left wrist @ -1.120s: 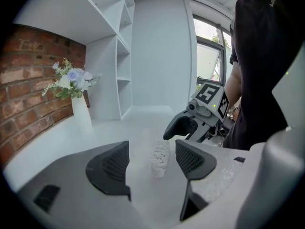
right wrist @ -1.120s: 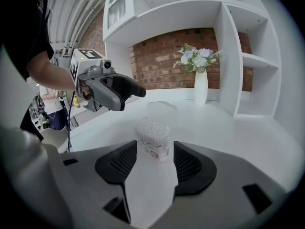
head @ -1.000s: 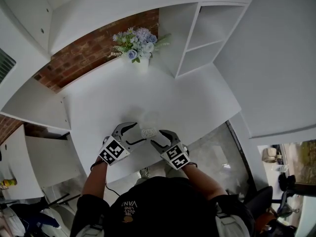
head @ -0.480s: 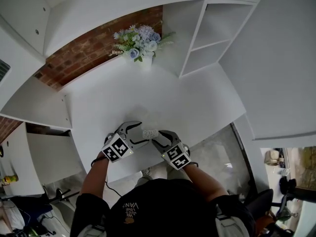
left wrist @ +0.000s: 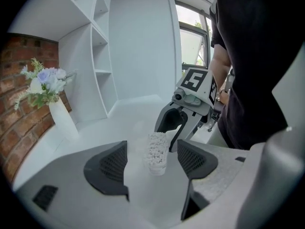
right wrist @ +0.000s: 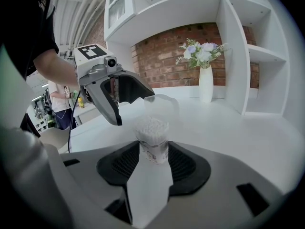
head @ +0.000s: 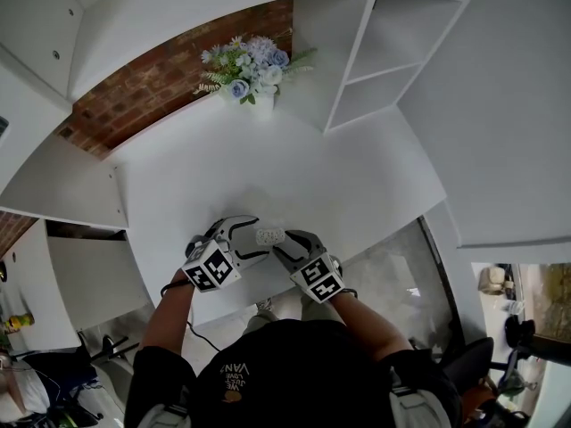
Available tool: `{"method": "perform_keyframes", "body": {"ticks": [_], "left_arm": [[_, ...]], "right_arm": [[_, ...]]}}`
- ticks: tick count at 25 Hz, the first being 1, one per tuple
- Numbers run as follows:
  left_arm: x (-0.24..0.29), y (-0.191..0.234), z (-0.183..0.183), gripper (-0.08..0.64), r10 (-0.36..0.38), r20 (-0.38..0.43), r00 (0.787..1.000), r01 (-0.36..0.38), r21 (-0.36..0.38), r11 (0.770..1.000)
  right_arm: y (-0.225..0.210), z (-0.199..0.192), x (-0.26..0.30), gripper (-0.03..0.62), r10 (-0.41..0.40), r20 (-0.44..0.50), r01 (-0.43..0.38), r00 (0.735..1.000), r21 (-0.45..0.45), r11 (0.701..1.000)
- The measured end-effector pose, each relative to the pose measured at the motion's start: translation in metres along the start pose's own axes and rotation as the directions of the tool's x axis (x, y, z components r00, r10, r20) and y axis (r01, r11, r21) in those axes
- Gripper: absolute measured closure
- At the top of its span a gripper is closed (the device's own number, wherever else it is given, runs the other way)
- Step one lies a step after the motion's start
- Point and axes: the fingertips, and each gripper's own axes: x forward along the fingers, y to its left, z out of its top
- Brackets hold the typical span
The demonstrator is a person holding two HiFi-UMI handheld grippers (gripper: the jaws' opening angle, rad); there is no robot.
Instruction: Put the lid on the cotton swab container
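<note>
A small clear cotton swab container, packed with white swabs and open at the top, stands near the white table's front edge. My right gripper is shut on it, with both pads against its sides. Just behind the container, the right gripper view shows the clear lid standing on the table. My left gripper faces the container from the other side. Its jaws are open, with a gap on either side of the container. In the head view both grippers meet at the container.
A white vase of pale flowers stands at the back of the table against a brick wall. White shelving rises at the back right. A lower white shelf sits to the left. The table's front edge is just below the grippers.
The two grippers stay at the container in nearly the same places. The head view has shifted a little, and the container has not moved on the table.
</note>
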Motion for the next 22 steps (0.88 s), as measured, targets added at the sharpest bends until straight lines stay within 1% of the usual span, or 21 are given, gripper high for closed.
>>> {"method": "perform_keyframes", "body": {"ticks": [2,5,11,18,22], "left_arm": [[-0.003,-0.002,0.002,0.248,0.005,-0.014,1.000,-0.005,0.001,1.000],[-0.004,-0.008,0.004,0.249,-0.004,0.008,1.000,0.004,0.013,1.000],[-0.006,-0.014,0.008,0.249,0.014,0.030,0.999,-0.013,-0.016,1.000],[-0.003,-0.024,0.001,0.249,0.015,0.046,0.999,-0.014,-0.031,0.999],[-0.002,-0.025,0.000,0.249,0.029,0.047,0.998,-0.028,-0.036,0.999]], "right_arm": [[0.001,0.000,-0.001,0.408,-0.002,0.000,0.002,1.000,0.006,1.000],[0.002,0.003,-0.007,0.408,-0.004,0.006,0.004,1.000,0.010,1.000],[-0.003,0.019,-0.028,0.411,-0.043,0.061,0.040,0.997,0.047,0.998],[-0.008,0.051,-0.051,0.468,-0.094,0.161,0.080,0.982,0.093,0.992],[-0.008,0.064,-0.048,0.492,-0.095,0.184,0.079,0.978,0.093,0.992]]}}
